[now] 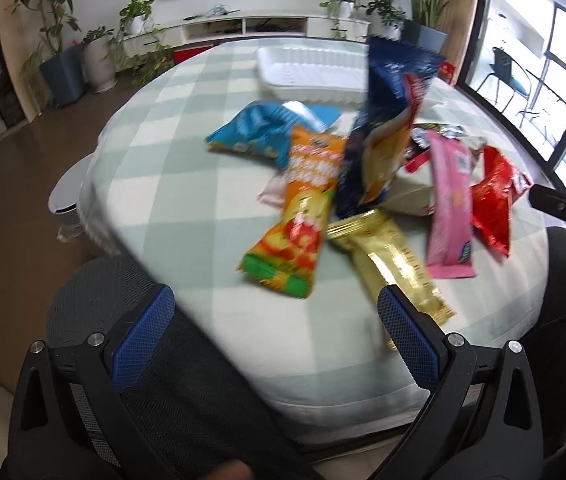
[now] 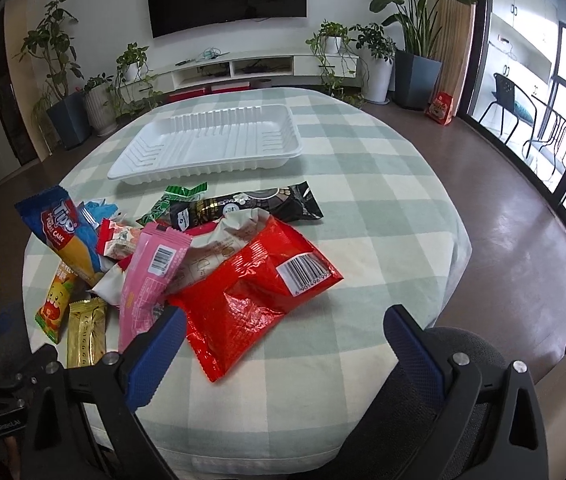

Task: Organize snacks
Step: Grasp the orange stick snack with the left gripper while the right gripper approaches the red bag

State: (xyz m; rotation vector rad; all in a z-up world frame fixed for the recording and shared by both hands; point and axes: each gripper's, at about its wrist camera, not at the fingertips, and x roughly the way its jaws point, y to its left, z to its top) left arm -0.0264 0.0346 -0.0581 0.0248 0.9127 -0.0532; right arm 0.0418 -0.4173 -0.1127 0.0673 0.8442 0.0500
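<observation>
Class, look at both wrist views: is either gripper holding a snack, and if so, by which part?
Nothing is held. The left gripper and the right gripper are both open, with no snack between their fingers; the red packet lies on the table.

I see a round table (image 2: 363, 200) under a green-and-white checked cloth. A white ribbed tray (image 2: 207, 144) lies on it at upper centre; a heap of snack packets (image 2: 171, 256) sprawls across the left-centre of the frame.

Left gripper (image 1: 275, 328) is held low with jaws spread wide and nothing between the blue-padded fingers (image 1: 143, 334). Right gripper (image 2: 283, 350) is likewise held wide apart and unloaded, its fingers (image 2: 415, 352) pointed forward.
</observation>
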